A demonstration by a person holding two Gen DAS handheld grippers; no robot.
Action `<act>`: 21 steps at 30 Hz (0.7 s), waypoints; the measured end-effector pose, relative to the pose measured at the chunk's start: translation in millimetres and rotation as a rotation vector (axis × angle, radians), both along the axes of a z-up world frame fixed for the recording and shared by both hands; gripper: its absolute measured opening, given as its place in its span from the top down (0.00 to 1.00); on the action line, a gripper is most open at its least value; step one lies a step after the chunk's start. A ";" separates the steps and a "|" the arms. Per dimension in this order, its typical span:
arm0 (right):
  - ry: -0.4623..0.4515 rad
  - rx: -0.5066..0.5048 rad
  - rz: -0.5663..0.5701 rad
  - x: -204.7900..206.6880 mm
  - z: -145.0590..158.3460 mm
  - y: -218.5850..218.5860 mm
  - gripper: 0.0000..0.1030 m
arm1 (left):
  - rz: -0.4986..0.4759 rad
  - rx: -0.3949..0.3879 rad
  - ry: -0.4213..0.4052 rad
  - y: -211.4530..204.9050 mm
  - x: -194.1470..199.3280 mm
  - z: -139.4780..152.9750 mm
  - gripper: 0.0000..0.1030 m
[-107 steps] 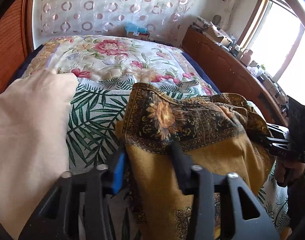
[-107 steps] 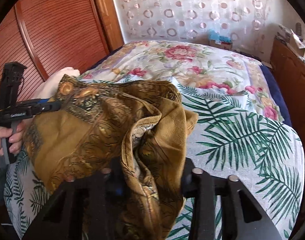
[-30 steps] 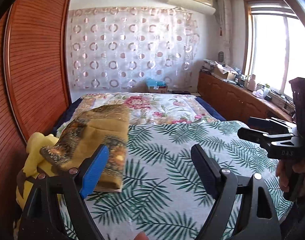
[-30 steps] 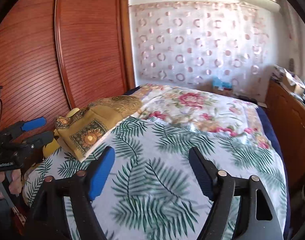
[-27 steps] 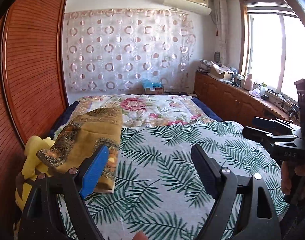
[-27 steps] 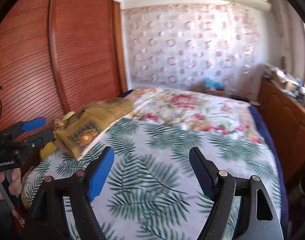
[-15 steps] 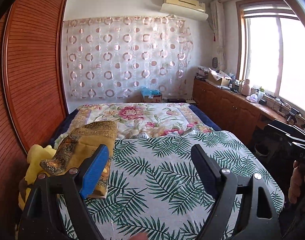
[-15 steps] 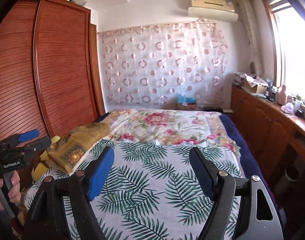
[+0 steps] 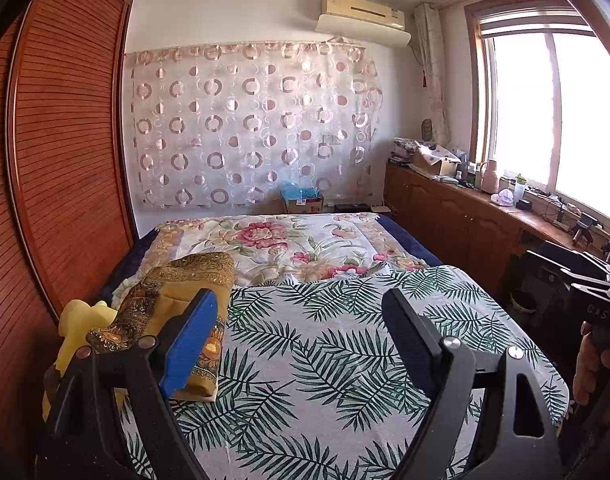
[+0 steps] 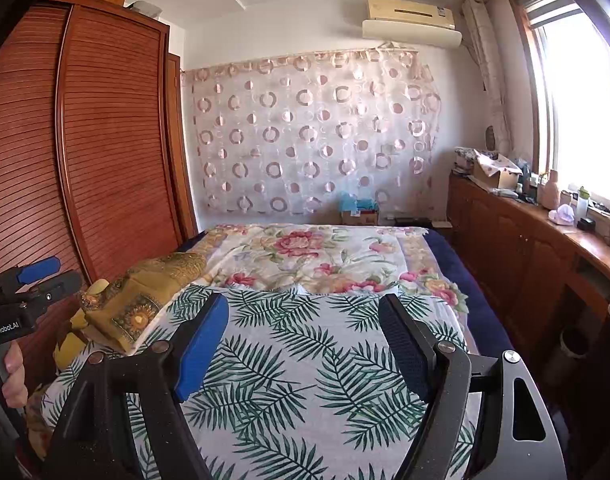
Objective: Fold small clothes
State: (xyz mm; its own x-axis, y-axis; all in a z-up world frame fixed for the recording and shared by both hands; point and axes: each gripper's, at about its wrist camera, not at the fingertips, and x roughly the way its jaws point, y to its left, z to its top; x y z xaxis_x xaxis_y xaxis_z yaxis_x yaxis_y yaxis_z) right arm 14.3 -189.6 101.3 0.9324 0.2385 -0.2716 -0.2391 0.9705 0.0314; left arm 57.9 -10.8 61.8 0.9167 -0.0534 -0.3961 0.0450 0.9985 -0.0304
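Observation:
A folded mustard cloth with a dark patterned border [image 9: 177,292] lies on the left edge of the bed, on top of other folded clothes, with a yellow garment [image 9: 79,328] beside it. It also shows in the right wrist view [image 10: 145,300]. My left gripper [image 9: 301,320] is open and empty, held back above the palm-leaf sheet [image 9: 325,352]. My right gripper [image 10: 305,320] is open and empty too, above the same sheet [image 10: 305,360]. The right gripper shows at the right edge of the left wrist view [image 9: 577,276]; the left gripper shows at the left edge of the right wrist view [image 10: 29,284].
A floral quilt [image 9: 273,240] covers the far half of the bed. A wooden louvred wardrobe [image 9: 57,160] stands on the left. A wooden cabinet with clutter [image 9: 465,204] runs under the window on the right. A curtain [image 9: 249,124] hangs on the back wall.
Both grippers let go of the mustard cloth, which now lies folded on the stack at the left. Both have pulled back and tilted up, so more of the room shows.

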 end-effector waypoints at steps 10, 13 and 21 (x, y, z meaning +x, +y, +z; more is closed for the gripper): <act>0.007 -0.002 -0.001 14.8 -3.6 -9.4 0.23 | 0.004 0.004 -0.008 -2.0 -2.4 3.9 0.18; 0.005 -0.001 -0.003 16.7 -3.5 -11.8 0.23 | 0.004 0.006 -0.010 -2.2 -2.6 4.4 0.18; 0.010 0.001 0.002 19.3 -5.1 -17.7 0.23 | 0.006 0.010 -0.019 -6.2 -6.6 10.2 0.18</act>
State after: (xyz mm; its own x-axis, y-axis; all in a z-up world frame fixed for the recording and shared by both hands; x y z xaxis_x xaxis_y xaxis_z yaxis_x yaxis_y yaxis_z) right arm 33.5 -207.3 96.2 0.9291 0.2409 -0.2805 -0.2408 0.9699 0.0352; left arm 51.3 -17.0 71.9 0.9242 -0.0441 -0.3793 0.0397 0.9990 -0.0195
